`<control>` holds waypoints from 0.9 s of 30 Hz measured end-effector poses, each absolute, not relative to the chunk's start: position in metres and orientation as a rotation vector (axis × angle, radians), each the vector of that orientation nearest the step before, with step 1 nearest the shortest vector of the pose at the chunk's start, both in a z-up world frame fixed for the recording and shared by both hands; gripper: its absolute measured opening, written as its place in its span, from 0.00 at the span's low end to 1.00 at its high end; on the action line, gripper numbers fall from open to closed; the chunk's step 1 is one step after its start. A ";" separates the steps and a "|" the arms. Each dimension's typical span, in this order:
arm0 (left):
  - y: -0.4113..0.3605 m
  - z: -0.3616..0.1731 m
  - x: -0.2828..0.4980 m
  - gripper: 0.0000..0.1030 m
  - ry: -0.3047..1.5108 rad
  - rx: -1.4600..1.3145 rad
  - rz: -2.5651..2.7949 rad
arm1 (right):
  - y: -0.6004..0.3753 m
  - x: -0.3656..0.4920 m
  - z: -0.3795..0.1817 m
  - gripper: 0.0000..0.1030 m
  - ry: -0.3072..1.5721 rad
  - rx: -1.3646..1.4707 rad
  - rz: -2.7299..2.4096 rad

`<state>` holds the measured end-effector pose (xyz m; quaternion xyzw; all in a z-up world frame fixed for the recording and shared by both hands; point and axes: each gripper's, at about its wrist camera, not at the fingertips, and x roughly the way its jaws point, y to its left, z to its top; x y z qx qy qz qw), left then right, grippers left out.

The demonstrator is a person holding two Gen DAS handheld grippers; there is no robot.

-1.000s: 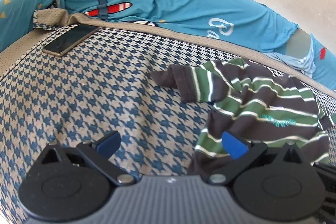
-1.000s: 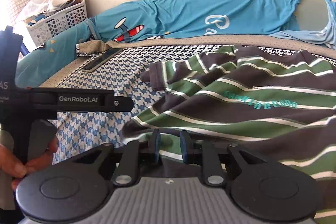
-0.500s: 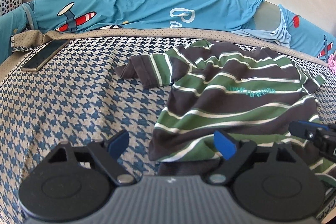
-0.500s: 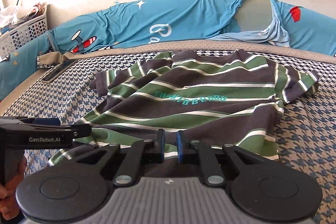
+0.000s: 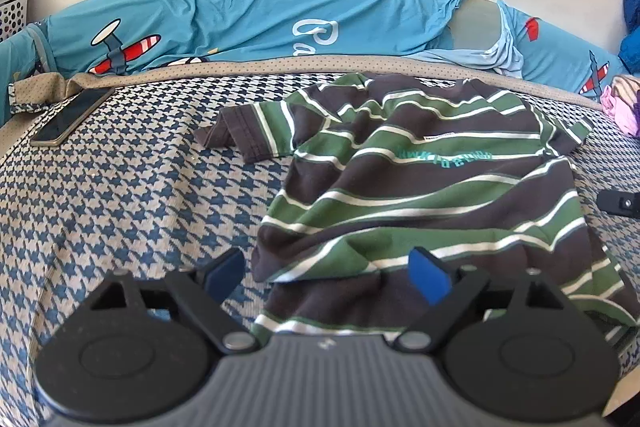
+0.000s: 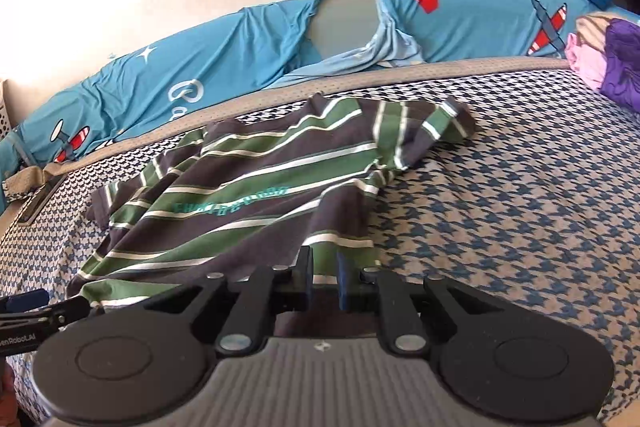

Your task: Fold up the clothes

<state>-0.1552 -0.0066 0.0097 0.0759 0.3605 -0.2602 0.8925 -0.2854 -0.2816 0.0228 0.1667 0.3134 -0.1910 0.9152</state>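
Pinching the striped shirt (image 6: 256, 203) hem, your right gripper (image 6: 323, 279) is narrow; left gripper (image 5: 326, 275) gapes wide over it.

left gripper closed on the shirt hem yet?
No. The left gripper is wide open, its blue pads either side of the striped shirt's hem.

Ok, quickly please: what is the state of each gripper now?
Left gripper: open, holding nothing, over the striped shirt's near edge.
Right gripper: closed on the striped shirt's hem.
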 end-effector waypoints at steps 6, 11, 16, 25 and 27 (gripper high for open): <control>0.011 0.032 -0.153 0.93 0.699 0.069 -0.564 | -0.298 -0.322 0.017 0.24 0.686 0.393 -0.450; 0.026 0.042 -0.141 0.94 0.703 -0.021 -0.527 | -0.307 -0.346 0.010 0.32 0.723 0.423 -0.487; 0.029 0.039 -0.136 0.94 0.737 -0.062 -0.535 | -0.301 -0.341 -0.002 0.40 0.771 0.440 -0.464; 0.027 0.032 -0.135 0.95 0.762 -0.037 -0.520 | -0.263 -0.312 -0.015 0.27 0.819 0.261 -0.415; 0.025 0.030 -0.134 0.95 0.773 -0.035 -0.513 | -0.261 -0.310 -0.015 0.09 0.811 0.260 -0.412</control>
